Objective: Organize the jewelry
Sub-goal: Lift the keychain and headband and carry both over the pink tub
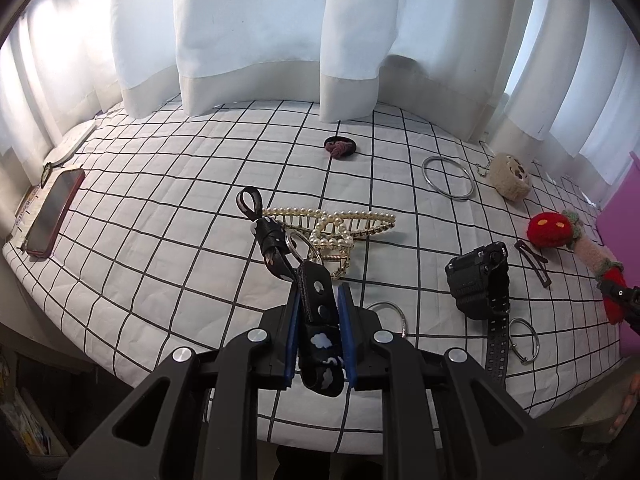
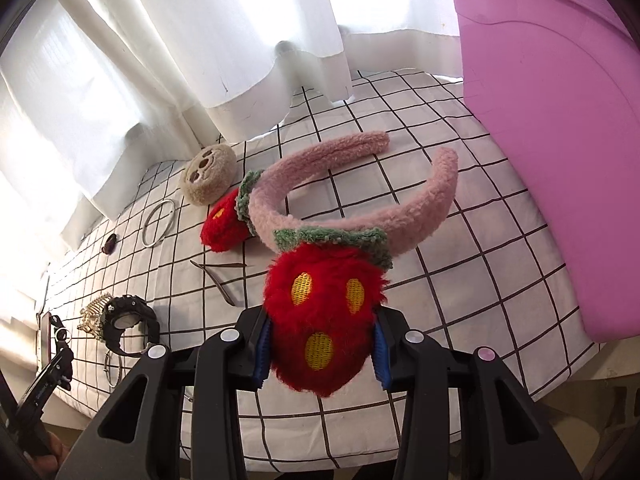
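My left gripper is shut on a black leather keychain strap with white cloud marks; its ring and looped end stick out ahead, above the cloth. My right gripper is shut on a red plush strawberry of the pink fuzzy headband, whose other strawberry rests on the cloth. A pearl hair claw, a black watch, silver bangles and a dark hair tie lie on the checked cloth.
A pink bin stands at the right. A beige plush charm, a brown hair clip and small rings lie at the right. A red phone lies at the left edge. White curtains hang behind.
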